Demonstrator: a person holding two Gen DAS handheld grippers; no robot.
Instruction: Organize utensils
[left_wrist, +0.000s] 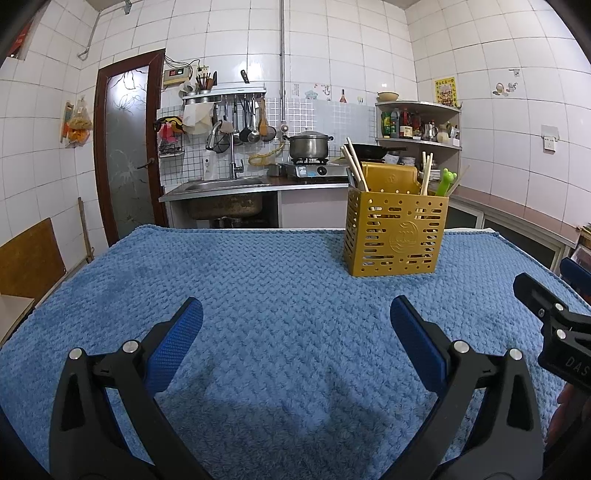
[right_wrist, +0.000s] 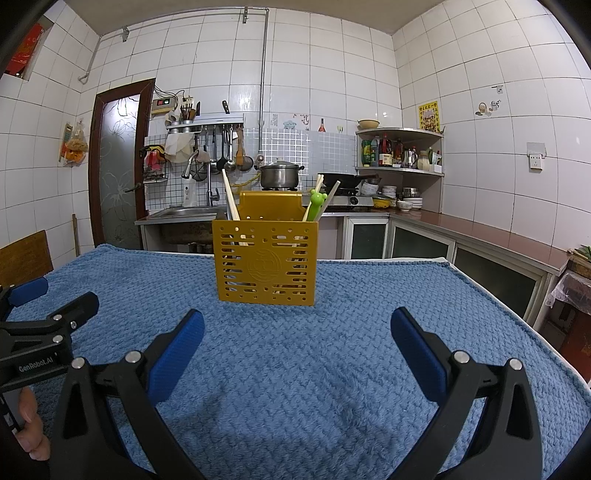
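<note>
A worktop covered by a thick blue waffle-knit blanket (left_wrist: 280, 295) fills the near half of both views. Toward its far edge stands a mustard-yellow perforated plastic utensil holder (right_wrist: 266, 264), upright on the blanket; in the left wrist view it sits to the far right (left_wrist: 396, 236), in the right wrist view nearly straight ahead. Pale wooden chopsticks (right_wrist: 229, 197) lean out of its left compartment, and more chopsticks together with a green frog-headed plastic utensil (right_wrist: 316, 205) rise from its right compartment.

The left tool (left_wrist: 296, 334) hovers over bare blanket with its blue-padded jaws spread wide and nothing between them. The right tool (right_wrist: 297, 338) is likewise spread wide and empty, pointing at the holder but well apart from it. Each tool shows at the edge of the other's view, side by side.

Beyond the worktop is a white-tiled kitchen: a brown-framed frosted glass door (left_wrist: 127, 147) at far left, a steel sink (left_wrist: 225, 186) with a tap, a rail of hanging ladles (left_wrist: 245, 123), a lidded steel pot (right_wrist: 279, 175) on a gas stove, a black wok beside it, and a corner shelf of bottles (right_wrist: 400, 153) at far right.
</note>
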